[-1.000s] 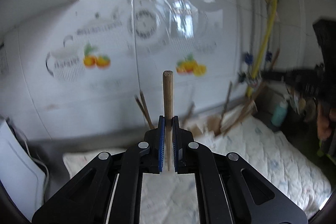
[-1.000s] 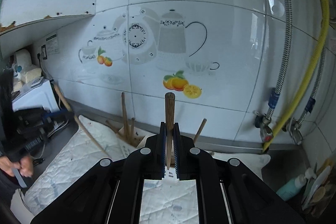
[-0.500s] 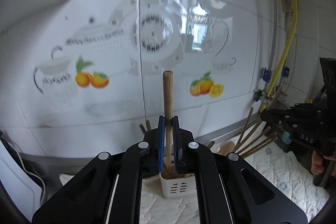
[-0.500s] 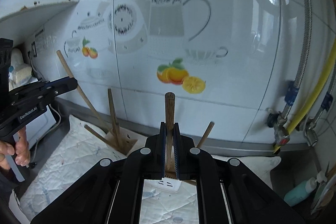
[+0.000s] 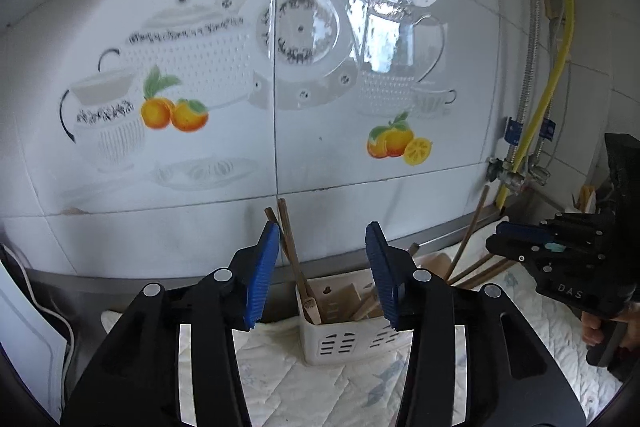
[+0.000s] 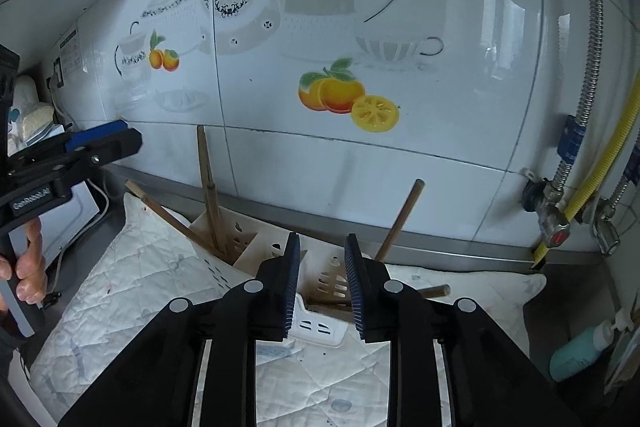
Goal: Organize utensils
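A white slotted utensil holder [image 5: 340,343] stands on a quilted cloth against the tiled wall, with several wooden utensils [image 5: 294,255] leaning in it. My left gripper [image 5: 322,231] hovers just before and above it. Its jaws are opening and nothing is between the blue pads. In the right wrist view the same holder [image 6: 320,327] lies under my right gripper [image 6: 323,241], whose jaws are also opening on nothing. Wooden handles [image 6: 400,223] stick up out of the holder. Each gripper also shows at the edge of the other's view.
The quilted white cloth [image 6: 132,291] covers the counter. A yellow hose [image 6: 600,179] and metal valves [image 6: 552,223] run down the wall at the right, with a teal bottle [image 6: 580,347] below them. A white appliance [image 5: 24,339] stands at the left. A hand [image 6: 24,267] holds the left gripper.
Both grippers were shut on upright wooden sticks; now both have opened and the sticks are gone from between the pads. Both have come closer to the holder.
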The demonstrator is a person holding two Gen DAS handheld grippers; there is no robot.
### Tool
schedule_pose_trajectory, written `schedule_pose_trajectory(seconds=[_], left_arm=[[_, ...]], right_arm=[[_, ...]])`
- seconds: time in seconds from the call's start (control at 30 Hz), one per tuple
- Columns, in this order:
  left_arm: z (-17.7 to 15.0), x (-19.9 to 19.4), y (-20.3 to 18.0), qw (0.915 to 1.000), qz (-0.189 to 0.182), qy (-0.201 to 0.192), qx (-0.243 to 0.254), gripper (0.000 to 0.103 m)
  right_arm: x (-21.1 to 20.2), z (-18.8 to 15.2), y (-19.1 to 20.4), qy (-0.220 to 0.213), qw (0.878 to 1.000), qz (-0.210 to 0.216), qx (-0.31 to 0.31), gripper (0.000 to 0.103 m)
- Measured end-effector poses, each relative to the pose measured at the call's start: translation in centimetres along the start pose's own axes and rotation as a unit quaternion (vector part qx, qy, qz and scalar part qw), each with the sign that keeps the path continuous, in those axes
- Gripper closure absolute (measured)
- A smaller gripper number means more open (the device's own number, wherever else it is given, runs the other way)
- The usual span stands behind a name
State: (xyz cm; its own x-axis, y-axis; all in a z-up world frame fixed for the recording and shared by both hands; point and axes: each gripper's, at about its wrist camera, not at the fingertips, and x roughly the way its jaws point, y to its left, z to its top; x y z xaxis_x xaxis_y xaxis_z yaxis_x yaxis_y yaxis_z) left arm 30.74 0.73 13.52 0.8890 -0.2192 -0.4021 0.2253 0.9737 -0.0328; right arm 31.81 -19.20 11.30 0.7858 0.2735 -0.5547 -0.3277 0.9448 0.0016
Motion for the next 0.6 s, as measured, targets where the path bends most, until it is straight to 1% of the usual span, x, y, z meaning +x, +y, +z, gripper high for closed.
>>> schedule_pose_trajectory(seconds=[0.03,0.07,0.13,0.17,0.2,0.23,0.27,0.33,0.37,0.43,0.5,0.6], left_arm=[[0.0,-0.4,0.0,1.0,0.0,-0.001,-0.002,0.051],[0.0,-0.8,0.0,1.0,0.0,-0.004,-0.005,0.049],[-0.2,-1.8,0.1,0.9999,0.0,-0.01,-0.009,0.043],[-0.3,-2.5,0.2,0.9999,0.0,-0.013,-0.011,0.04],[-0.6,-3.1,0.1,0.9998,0.001,-0.016,-0.013,0.034],[-0.8,-3.6,0.2,0.9998,0.002,-0.017,-0.014,0.03],[-1.2,-4.3,0.0,0.9997,0.002,-0.019,-0.014,0.029],[-2.0,-5.6,0.0,0.9997,0.001,-0.021,-0.016,0.019],[-2.6,-6.3,-0.1,0.9996,0.001,-0.022,-0.017,0.018],[-3.4,-7.4,-0.3,0.9995,-0.003,-0.023,-0.019,0.009],[-4.6,-8.5,-0.6,0.9995,-0.003,-0.025,-0.021,0.006],[-6.3,-10.2,-1.0,0.9995,-0.007,-0.025,-0.018,0.005]], right_arm=[[-0.3,-0.1,-0.1,-0.002,1.0,-0.001,0.001,0.074],[-0.7,-0.2,-0.2,-0.004,1.0,-0.003,0.003,0.07],[-1.7,-0.6,-0.2,-0.01,1.0,-0.005,0.003,0.068],[-2.1,-0.8,-0.2,-0.011,1.0,-0.005,0.004,0.064],[-2.7,-1.0,-0.2,-0.013,1.0,-0.006,0.005,0.059],[-3.3,-1.4,-0.2,-0.016,1.0,-0.008,0.004,0.058],[-3.7,-1.6,-0.1,-0.018,1.0,-0.009,0.004,0.056],[-5.1,-2.5,0.2,-0.025,1.0,-0.009,0.002,0.049],[-5.5,-2.7,0.2,-0.027,1.0,-0.01,0.003,0.045],[-6.8,-3.9,0.5,-0.031,0.999,-0.007,0.004,0.041],[-7.9,-4.8,0.8,-0.037,0.999,-0.006,0.009,0.032],[-9.4,-6.4,1.4,-0.046,0.999,0.001,0.015,0.026]])
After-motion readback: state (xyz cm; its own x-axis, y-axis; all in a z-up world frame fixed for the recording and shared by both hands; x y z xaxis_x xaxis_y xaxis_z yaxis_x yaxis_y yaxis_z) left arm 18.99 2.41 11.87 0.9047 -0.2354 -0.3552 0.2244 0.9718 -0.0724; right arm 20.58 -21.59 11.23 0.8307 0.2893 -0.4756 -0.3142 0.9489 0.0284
